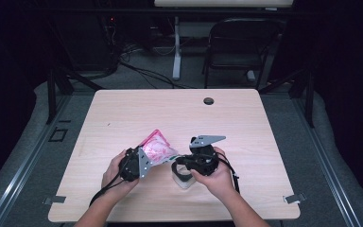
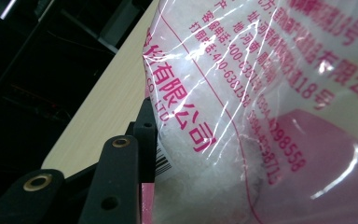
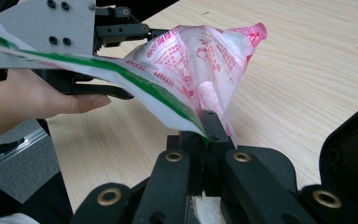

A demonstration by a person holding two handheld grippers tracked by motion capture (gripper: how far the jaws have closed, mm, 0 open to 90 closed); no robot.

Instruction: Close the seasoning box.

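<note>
Bag [image 1: 157, 147]: clear plastic with pink writing and white stuff inside, up off the bench, between the two tongs, near the front middle of the bench.
Bag in left gripper view [image 2: 261, 107]: very close to the camera, pressed against the jaw on its left edge.
Bag in right gripper view [image 3: 200, 60]: crinkled, pink top corner pointing up and away, bottom edge down at the jaw tips.
Green and white strip [image 3: 121, 79]: flat piece running from the left side of the right gripper view down to the jaw tips, beside the bag.
Left tongs [image 1: 139, 161]: at the bag's left end, pinching the bag.
Right tongs [image 3: 209, 128]: jaws pressed together, pinching the bag's lower edge and the strip.
Left hand [image 1: 116, 172]: wrapped around the left tongs.
Right hand [image 1: 217, 175]: wrapped around the right tongs, just beside the bag.
Bench [image 1: 123, 113]: light wood, with a small round hole [image 1: 209, 100] near the far edge.
Chair [image 1: 238, 47]: dark, on the floor past the bench.
</note>
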